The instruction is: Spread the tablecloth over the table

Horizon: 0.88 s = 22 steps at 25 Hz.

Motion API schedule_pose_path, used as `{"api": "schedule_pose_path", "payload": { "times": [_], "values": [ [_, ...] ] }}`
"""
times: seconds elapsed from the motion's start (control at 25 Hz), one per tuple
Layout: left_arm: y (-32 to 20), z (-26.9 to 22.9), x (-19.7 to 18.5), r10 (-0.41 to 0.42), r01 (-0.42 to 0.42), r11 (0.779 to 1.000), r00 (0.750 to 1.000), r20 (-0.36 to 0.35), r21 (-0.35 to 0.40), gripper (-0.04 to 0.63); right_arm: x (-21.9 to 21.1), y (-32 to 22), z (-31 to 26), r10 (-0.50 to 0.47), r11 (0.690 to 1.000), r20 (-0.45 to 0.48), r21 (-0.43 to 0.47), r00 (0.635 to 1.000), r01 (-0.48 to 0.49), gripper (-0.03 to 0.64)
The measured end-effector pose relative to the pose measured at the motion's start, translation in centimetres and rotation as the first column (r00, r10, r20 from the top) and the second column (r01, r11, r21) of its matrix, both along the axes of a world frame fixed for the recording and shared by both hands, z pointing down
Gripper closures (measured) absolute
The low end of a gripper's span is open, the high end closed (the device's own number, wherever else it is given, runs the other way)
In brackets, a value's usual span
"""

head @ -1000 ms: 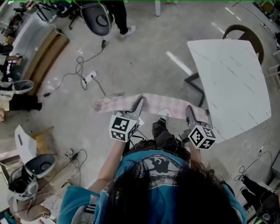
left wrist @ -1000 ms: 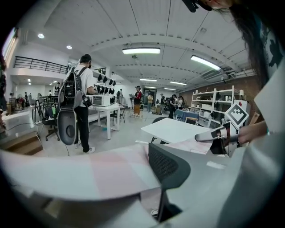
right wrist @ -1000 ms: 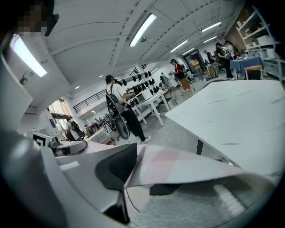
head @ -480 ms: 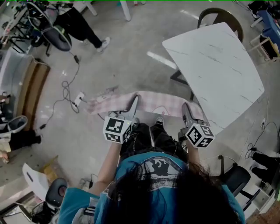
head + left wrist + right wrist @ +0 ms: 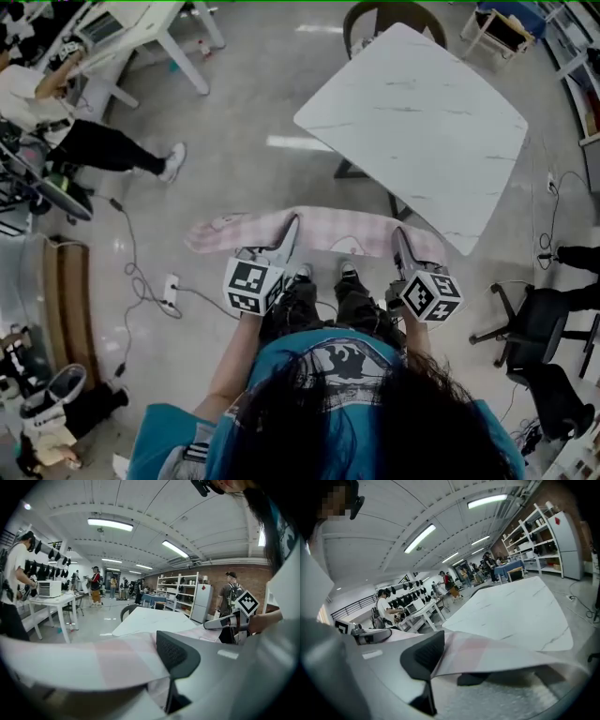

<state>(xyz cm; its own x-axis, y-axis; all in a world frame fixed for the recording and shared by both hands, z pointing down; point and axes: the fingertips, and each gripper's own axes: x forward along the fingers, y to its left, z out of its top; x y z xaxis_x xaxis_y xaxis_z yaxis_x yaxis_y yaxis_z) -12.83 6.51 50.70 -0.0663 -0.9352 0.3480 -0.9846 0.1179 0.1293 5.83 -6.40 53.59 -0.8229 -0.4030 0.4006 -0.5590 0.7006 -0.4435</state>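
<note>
A pink checked tablecloth [image 5: 323, 230] hangs stretched between my two grippers, in front of the person's legs and above the floor. My left gripper [image 5: 291, 225] is shut on its left part, where the cloth [image 5: 93, 660] lies pinched between the pads. My right gripper [image 5: 401, 236] is shut on the right part, and there the cloth [image 5: 487, 656] passes between the jaws. A loose end [image 5: 211, 234] sags past the left gripper. The white marble-look table [image 5: 412, 122] stands bare ahead and to the right, beyond the cloth.
A dark chair [image 5: 389, 14] sits behind the table. A black office chair [image 5: 534, 323] is at the right. Cables and a power strip [image 5: 169, 291] lie on the floor at the left. A person [image 5: 84, 141] stands by a white table [image 5: 141, 28] at upper left.
The person has turned with the cloth held in both grippers. The table has shifted from the right edge toward the upper middle of the head view. The grips are unchanged.
</note>
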Motion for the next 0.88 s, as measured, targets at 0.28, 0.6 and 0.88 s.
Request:
{"api": "schedule_pose_path", "payload": {
  "times": [0.28, 0.6, 0.88],
  "values": [
    [-2.8, -2.8, -0.4, 0.261, -0.265, 0.962, 0.963, 0.058, 0.071, 0.515, 2.0, 2.1, -2.5, 0.193, 0.98, 0.046, 0.038, 0.98, -0.195, 0.537],
    [-6.2, -7.6, -1.3, 0.446, -0.47, 0.866, 0.88, 0.16, 0.172, 0.515, 2.0, 3.0, -7.2, 0.312, 0.932, 0.096, 0.161, 0.945, -0.324, 0.534],
    [-11.1, -13.5, -1.4, 0.516, -0.556, 0.797, 0.83, 0.213, 0.234, 0.512, 2.0, -0.2, -13.1, 0.357, 0.896, 0.113, 0.241, 0.927, -0.374, 0.532]
  ]
}}
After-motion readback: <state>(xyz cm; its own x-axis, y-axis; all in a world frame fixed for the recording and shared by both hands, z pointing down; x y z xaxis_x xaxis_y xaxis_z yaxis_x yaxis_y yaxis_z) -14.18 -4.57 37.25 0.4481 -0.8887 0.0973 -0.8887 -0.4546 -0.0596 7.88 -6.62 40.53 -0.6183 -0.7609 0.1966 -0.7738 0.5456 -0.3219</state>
